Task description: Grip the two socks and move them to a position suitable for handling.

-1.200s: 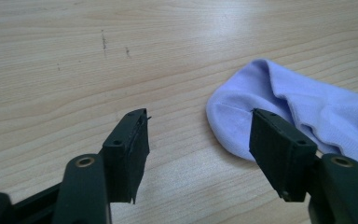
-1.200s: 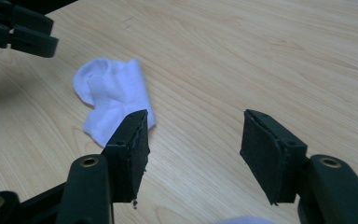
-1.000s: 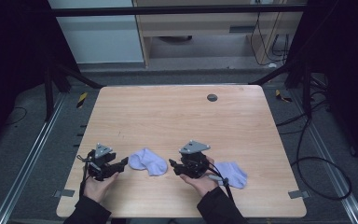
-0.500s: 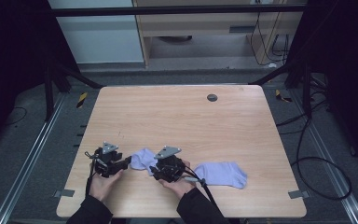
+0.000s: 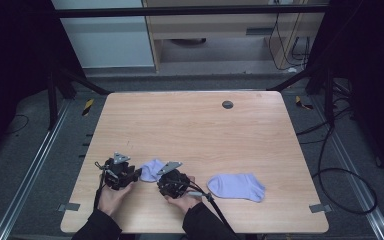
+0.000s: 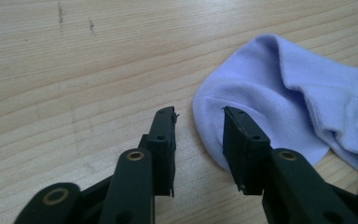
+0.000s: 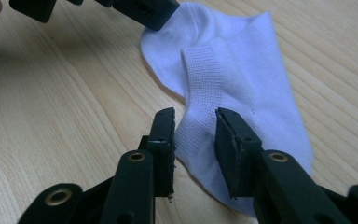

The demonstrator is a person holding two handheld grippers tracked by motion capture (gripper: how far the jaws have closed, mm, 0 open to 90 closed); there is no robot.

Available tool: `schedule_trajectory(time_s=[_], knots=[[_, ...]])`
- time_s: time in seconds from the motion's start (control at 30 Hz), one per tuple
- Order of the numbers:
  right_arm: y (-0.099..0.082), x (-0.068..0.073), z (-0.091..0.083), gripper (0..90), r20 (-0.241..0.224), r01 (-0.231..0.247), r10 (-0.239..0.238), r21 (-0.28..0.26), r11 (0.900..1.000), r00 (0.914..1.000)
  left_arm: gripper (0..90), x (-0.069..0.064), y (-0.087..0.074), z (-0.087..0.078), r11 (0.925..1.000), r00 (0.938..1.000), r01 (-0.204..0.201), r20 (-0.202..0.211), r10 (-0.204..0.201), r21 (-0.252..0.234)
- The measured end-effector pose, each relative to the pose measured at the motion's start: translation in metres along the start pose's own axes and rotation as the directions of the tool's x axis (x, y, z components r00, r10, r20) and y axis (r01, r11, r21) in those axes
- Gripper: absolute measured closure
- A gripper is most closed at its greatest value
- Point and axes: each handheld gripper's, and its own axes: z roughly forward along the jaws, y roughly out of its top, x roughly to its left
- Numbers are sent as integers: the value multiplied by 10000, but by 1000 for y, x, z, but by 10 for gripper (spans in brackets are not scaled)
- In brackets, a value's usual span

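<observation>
No readable text, labels, signs

Matt lilac knit-cloth sock (image 7: pixel 242 88) with ribbed cuff on smooth, pale, grained wood table (image 5: pixel 195 125)

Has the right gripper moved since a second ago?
Yes. The right gripper went left, off the right sock to the left sock, jaws closing around its edge.

- You sit in a lab or test room.
- A bare wooden table (image 5: pixel 195 140) stands on grey carpet (image 5: pixel 360 125).
- Black metal frame bars (image 5: pixel 190 11) and loose cables (image 5: pixel 340 165) surround you.
</observation>
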Motion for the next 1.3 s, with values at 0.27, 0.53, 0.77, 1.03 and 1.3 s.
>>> schedule_trajectory(time_s=[0.27, 0.53, 0.77, 1.03, 1.3], knots=[[0, 0, 2, 819, -209, -177, 177, 18, 9998, 9996, 762, -2, 0, 2, 9997, 10000, -20, 78, 18, 224], [0, 1, 0, 860, -286, -297, 297, -25, 9996, 9991, 845, -3, 0, 1, 9996, 9998, -101, 192, 96, 269], [4, -6, -16, 861, -514, -596, 554, -854, 9946, 9971, 870, -3, 1, -3, 9998, 9993, -121, 360, 116, 156], [10, -25, -33, 860, -64, -1521, 1536, -1864, 9706, 9881, 876, -2, 3, -8, 9999, 9994, -139, 328, 138, 21], [11, -45, -31, 855, 809, -2045, 2241, -1992, 9584, 9712, 877, 3, 5, -11, 9999, 9999, -102, 104, 103, -93]])
